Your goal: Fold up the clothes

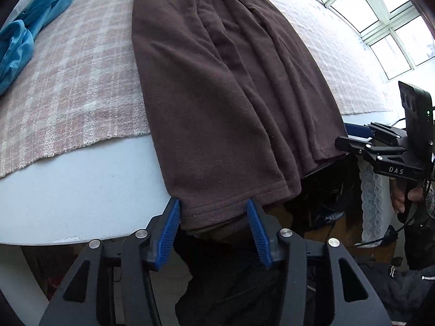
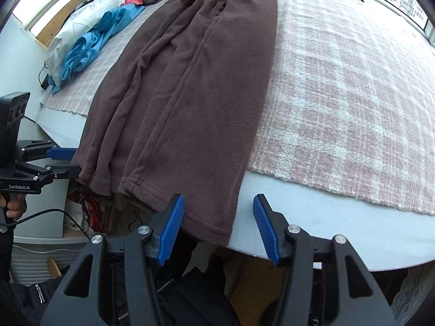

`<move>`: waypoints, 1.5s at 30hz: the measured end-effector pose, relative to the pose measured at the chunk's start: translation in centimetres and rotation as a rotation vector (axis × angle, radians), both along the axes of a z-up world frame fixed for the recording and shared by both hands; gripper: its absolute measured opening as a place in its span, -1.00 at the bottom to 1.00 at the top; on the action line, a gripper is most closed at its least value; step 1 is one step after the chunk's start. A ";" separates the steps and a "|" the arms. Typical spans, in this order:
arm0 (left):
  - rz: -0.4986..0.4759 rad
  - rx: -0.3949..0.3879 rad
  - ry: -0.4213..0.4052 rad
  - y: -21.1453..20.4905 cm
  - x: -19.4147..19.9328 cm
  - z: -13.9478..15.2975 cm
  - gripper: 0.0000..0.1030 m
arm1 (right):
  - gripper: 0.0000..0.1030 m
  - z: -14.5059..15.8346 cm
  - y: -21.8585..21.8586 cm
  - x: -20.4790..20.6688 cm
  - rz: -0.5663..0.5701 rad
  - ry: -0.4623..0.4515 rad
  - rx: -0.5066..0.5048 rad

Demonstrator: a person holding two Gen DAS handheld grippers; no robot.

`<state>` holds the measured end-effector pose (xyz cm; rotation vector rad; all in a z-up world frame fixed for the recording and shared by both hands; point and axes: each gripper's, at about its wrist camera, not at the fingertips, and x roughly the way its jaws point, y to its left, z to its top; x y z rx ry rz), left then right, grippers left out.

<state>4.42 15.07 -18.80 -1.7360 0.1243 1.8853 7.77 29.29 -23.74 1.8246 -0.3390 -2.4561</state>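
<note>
Dark brown trousers (image 1: 217, 95) lie lengthwise on the table, legs side by side, hems hanging over the near edge. My left gripper (image 1: 214, 216) is open at the hem of one leg, and the hem's edge lies between its blue pads without being pinched. In the right wrist view the trousers (image 2: 195, 95) run away from me. My right gripper (image 2: 218, 217) is open at the other leg's hem, whose corner reaches between the fingers. Each gripper shows in the other's view: the right gripper (image 1: 349, 135) and the left gripper (image 2: 64, 161).
A pink plaid blanket (image 2: 339, 95) covers the white table (image 2: 312, 225). At the far left edge lie a blue garment (image 2: 92, 43), a white garment (image 2: 81, 19) and more clothes. A person's hand (image 1: 405, 198) holds the right gripper's handle. Windows line the right side.
</note>
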 end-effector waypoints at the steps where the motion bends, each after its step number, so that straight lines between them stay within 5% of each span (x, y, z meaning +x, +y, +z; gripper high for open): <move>1: 0.012 0.012 -0.005 -0.3 -0.1 0.0 -0.30 | 0.01 0.0 -0.2 0.0 0.013 0.004 0.006; 3: 0.037 0.035 -0.016 -0.9 -0.2 -0.1 -0.58 | -0.25 -0.1 -0.5 0.0 0.042 0.013 -0.009; 8: 0.099 0.104 -0.047 -2.3 -0.4 -0.2 -0.77 | -0.72 -0.2 0.5 -0.1 0.024 0.006 -0.104; 14: 0.176 0.281 -0.113 -4.1 -1.2 2.0 -0.80 | -0.83 1.8 4.2 0.2 -0.097 0.049 -0.407; 18: 0.175 0.375 -0.081 -4.6 -3.7 5.8 -0.84 | -0.84 4.9 5.7 -0.5 -0.150 0.126 -0.508; 24: 0.180 0.459 -0.004 -4.2 -12.9 10.3 -0.85 | -0.84 8.7 8.4 -6.0 -0.218 0.218 -0.589; 28: 0.191 0.410 0.017 -4.2 -20.3 8.5 -0.85 | -0.84 9.4 10.8 -11.8 -0.267 0.242 -0.562; 35: 0.217 0.247 -0.046 -0.9 -30.4 1.1 -0.80 | -0.80 2.3 14.6 -21.5 -0.389 0.089 -0.520; 40: 0.198 0.297 -0.110 -1.3 -32.5 0.4 -0.59 | -0.76 0.5 15.7 -23.5 -0.438 -0.011 -0.568; 42: 0.182 0.311 -0.102 -1.4 -33.1 1.1 -0.34 | -0.54 1.1 16.2 -23.4 -0.456 0.012 -0.599; 45: 0.160 0.330 -0.085 -1.7 -33.6 2.2 -0.33 | -0.11 2.0 18.0 -22.8 -0.527 0.075 -0.669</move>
